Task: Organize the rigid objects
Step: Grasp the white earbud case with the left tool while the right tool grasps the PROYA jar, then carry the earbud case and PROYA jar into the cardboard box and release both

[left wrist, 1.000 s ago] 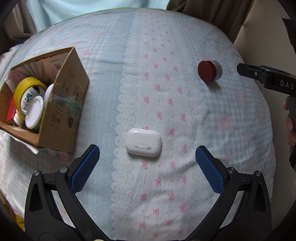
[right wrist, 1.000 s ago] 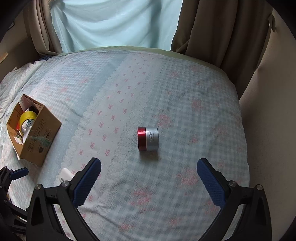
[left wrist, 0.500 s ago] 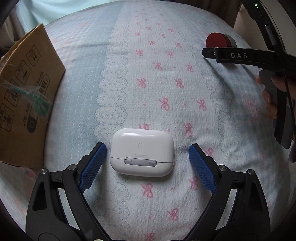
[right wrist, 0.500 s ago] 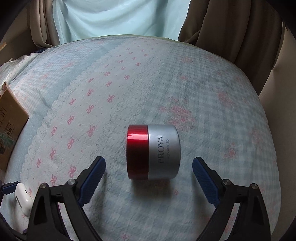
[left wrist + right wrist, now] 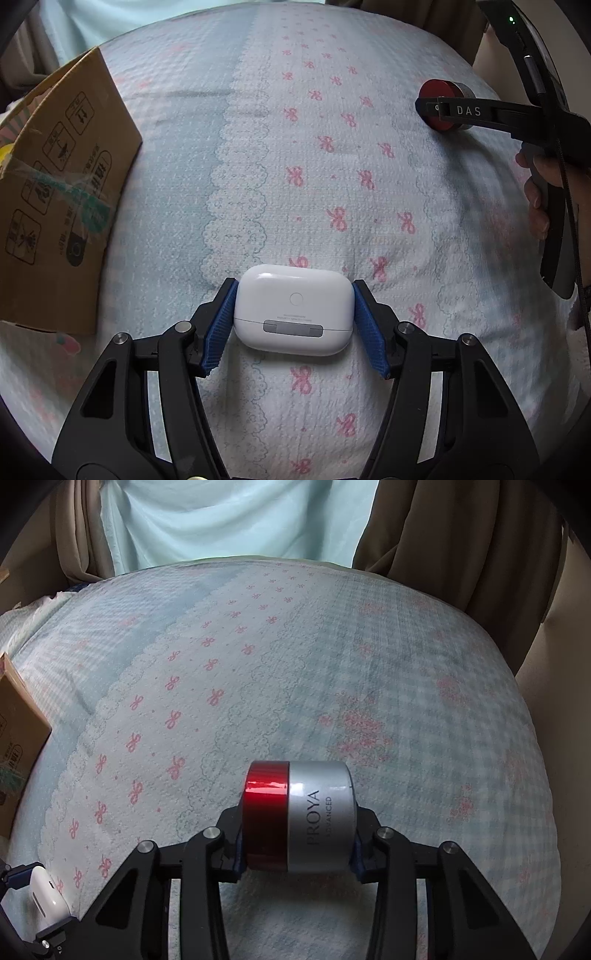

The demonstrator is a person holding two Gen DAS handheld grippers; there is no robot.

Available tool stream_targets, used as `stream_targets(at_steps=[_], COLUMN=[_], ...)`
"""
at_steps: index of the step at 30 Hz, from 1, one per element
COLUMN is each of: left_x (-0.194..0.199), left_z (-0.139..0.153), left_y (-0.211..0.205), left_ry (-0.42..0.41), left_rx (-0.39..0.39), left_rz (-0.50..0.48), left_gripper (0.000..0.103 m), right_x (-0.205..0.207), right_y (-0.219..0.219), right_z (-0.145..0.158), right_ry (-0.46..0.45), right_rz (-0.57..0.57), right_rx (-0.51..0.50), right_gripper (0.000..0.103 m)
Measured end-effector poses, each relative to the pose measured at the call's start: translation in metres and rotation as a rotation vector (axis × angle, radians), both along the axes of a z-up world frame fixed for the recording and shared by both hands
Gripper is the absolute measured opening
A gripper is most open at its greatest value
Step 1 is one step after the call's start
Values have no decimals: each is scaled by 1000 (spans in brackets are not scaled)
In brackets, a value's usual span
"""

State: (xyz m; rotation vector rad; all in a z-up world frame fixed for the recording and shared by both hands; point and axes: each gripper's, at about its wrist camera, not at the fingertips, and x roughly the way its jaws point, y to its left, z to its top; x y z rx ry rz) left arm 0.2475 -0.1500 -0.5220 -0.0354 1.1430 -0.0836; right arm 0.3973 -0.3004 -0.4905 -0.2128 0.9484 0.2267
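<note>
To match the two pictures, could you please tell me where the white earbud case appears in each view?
Left wrist: earbud case low centre, between the left gripper fingers.
Right wrist: earbud case in the bottom left corner.
Shared landmark: the cardboard box at the left edge.

Under me lies a soft quilted bedspread (image 5: 258, 155), pale blue gingham at its sides, with a white band down its middle printed with small pink bows and edged in scalloped lace. In my right view the bedspread (image 5: 424, 672) shows faded pink floral patches toward the right. Beyond its far edge hangs a pale aqua sheer curtain (image 5: 229, 520), flanked by brown drapes (image 5: 443, 535) on either side.
</note>
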Motion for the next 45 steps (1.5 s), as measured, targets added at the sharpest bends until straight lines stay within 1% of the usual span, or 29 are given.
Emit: stream_targets(at_steps=[3,7,10,12,14,17,21,23,28,31,33,39,41,45], left_x=[0,-1,-2,-2,-4,-5,-10,-14,-28,-33,-37,-40,-38,-30], left_z=[2,12,26,41,60,97,155,185,252,280,293,312,313,314], left_y=[1,4,9,11,14,22,41,53,94,126,151,228,252,297], left_ry=[3,-1,-14,-29,-49,-83,-131,-156,-197,-194,-198,-181,-182,-174], left_rx=[-7,-11,-15,-21,-28,-36,-64,-66,-50,-48,-52,-74,-71,-61], left_rz=[-10,-10,-5,-2,0,6,24,23,-10,-34,-49,-117,-143,-176], left_gripper=[58,58,58,58,58,58,58,58,58,58,58,58,58,58], right_x=[-2,-10,-19,-25,-33,-48,-71,-85,-126,-148,-161,-194,-198,-199], right_y=[3,2,2,3,4,7,16,24,57,82,104,175,198,239], right_z=[3,11,23,35,51,85,141,169,228,254,267,293,296,297], right_ry=[-2,1,-1,-3,-9,-20,-16,-17,-6,10,15,28,34,61], right_rz=[-2,-15,-26,-32,-36,-45,-76,-86,-125,-153,-168,-237,-265,-318], right_rx=[-13,-1,5,9,11,20,52,60,99,129,128,125,130,185], right_gripper=[38,38,38,38,38,38,38,38,38,38,38,38,38,38])
